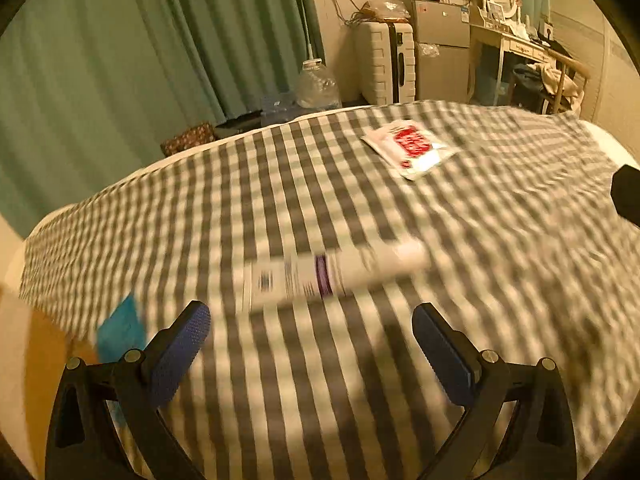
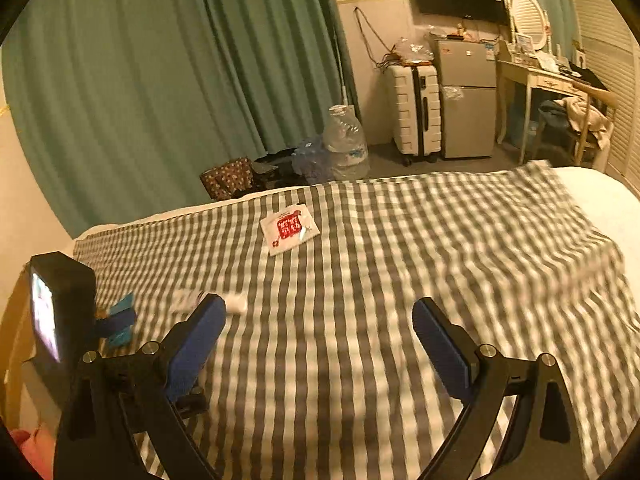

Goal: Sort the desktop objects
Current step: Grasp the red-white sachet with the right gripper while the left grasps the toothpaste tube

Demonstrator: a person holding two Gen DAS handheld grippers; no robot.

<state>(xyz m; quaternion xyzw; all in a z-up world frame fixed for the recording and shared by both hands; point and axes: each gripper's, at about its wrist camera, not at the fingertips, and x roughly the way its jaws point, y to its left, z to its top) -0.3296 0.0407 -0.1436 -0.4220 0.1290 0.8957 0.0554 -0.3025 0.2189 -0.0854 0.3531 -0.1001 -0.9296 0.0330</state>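
Observation:
A white tube with purple print (image 1: 332, 274) lies blurred on the grey-and-white checked cloth (image 1: 280, 184), just ahead of my left gripper (image 1: 311, 320), which is open and holds nothing. A white packet with a red label (image 1: 410, 147) lies farther off to the right. A teal card (image 1: 120, 326) rests at the cloth's left edge. In the right wrist view my right gripper (image 2: 319, 314) is open and holds nothing; the white tube (image 2: 208, 300) lies beside its left finger, the packet (image 2: 290, 229) is farther ahead, and the teal card (image 2: 120, 322) lies left.
The left gripper's body with a lit screen (image 2: 56, 312) stands at the left of the right wrist view. Beyond the table are green curtains (image 2: 160, 80), a water jug (image 2: 346, 144), a white suitcase (image 2: 416, 114), a small fridge (image 2: 466, 100) and a dressing table (image 2: 552, 80).

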